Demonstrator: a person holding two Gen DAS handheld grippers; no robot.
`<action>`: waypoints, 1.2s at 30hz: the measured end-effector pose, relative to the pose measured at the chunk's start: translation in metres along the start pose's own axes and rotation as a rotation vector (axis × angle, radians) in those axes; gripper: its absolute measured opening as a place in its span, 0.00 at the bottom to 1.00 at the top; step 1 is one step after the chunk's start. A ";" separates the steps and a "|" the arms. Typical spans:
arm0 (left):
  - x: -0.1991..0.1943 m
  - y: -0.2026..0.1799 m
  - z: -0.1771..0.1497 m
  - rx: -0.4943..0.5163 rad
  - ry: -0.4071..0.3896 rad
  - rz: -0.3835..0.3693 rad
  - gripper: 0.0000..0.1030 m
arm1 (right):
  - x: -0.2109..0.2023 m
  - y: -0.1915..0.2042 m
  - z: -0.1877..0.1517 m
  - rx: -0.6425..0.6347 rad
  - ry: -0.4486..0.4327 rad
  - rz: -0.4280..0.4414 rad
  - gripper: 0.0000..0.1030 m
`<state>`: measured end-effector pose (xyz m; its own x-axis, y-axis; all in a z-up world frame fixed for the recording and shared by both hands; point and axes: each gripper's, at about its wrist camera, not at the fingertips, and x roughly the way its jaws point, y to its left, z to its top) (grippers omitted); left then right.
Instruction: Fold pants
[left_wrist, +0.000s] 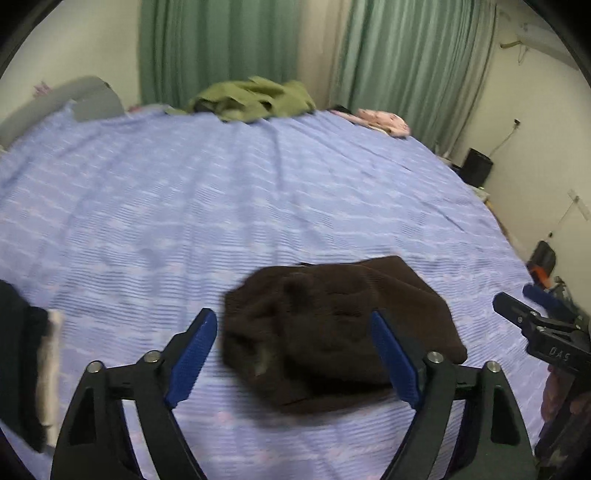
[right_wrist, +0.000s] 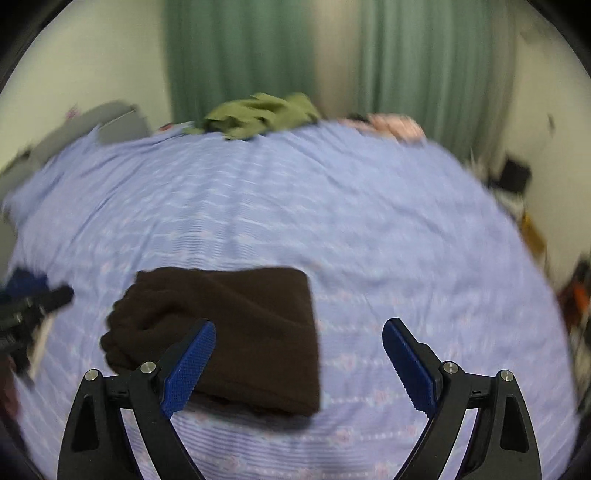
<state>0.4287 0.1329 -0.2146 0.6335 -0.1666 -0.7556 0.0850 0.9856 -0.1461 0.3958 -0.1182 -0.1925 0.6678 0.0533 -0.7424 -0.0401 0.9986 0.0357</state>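
On the blue bedspread (left_wrist: 258, 192), in the left wrist view: folded dark brown pants (left_wrist: 332, 332) lying flat, left gripper (left_wrist: 293, 354) above, jaws apart, holding nothing (blurred).

In the right wrist view: right gripper (right_wrist: 299, 363) spread wide and empty; pants (right_wrist: 229, 332) lower left, behind its left finger.

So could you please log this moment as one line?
brown pants: folded on bed | left gripper: open, empty | right gripper: open, empty
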 end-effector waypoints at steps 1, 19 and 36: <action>0.007 -0.003 0.002 -0.006 0.006 -0.002 0.77 | 0.004 -0.011 -0.002 0.036 0.011 0.003 0.90; 0.017 0.007 0.006 -0.249 0.078 -0.130 0.25 | 0.034 -0.030 -0.034 0.100 0.079 0.060 0.90; 0.027 0.045 -0.066 -0.244 0.137 0.059 0.46 | 0.069 -0.007 -0.048 0.059 0.180 0.111 0.90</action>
<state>0.3991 0.1710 -0.2835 0.5205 -0.1275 -0.8443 -0.1476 0.9605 -0.2360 0.4068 -0.1222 -0.2759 0.5181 0.1665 -0.8390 -0.0590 0.9855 0.1592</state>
